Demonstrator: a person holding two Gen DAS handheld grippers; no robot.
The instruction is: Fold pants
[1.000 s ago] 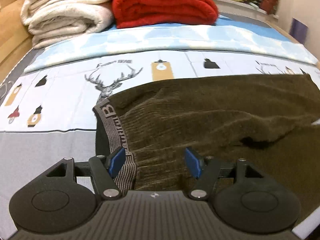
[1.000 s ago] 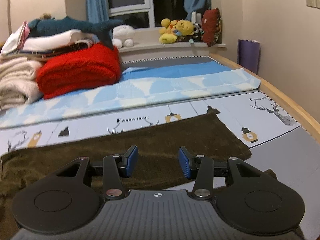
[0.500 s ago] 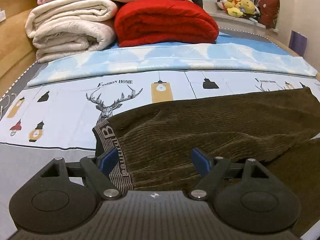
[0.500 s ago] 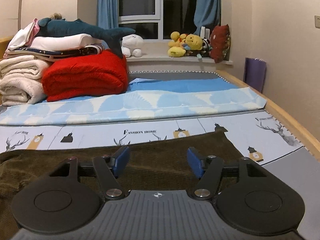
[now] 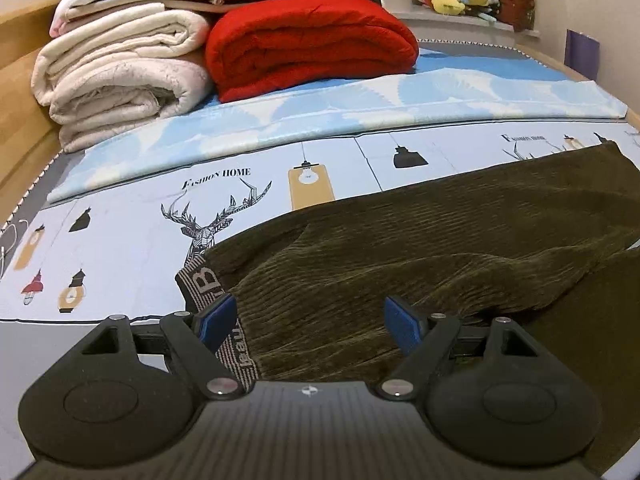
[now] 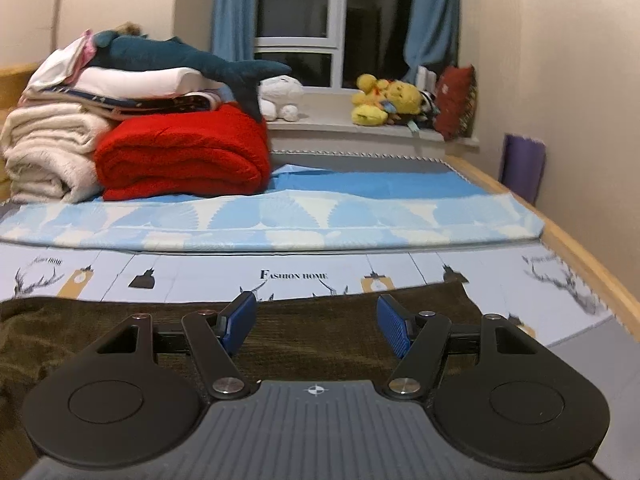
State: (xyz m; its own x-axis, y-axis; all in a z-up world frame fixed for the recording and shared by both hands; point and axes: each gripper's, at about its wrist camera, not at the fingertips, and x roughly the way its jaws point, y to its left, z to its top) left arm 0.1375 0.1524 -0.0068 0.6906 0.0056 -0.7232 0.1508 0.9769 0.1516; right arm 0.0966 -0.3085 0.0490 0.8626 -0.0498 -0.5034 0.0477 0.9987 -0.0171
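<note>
Dark olive corduroy pants lie across the printed bed sheet, one leg folded over the other, with a grey lettered waistband at the left. My left gripper is open and empty, above the waistband end. In the right wrist view the pants stretch across the sheet, leg hem at the right. My right gripper is open and empty, above the leg end.
Folded cream blankets and a red blanket are stacked at the far left. A plush shark lies on the stack. Stuffed toys sit on the windowsill. The wooden bed rim runs along the right.
Both grippers have risen and pulled back from the pants, so more of the bed and room shows. Both jaws have opened wider. The pants lie as before.
</note>
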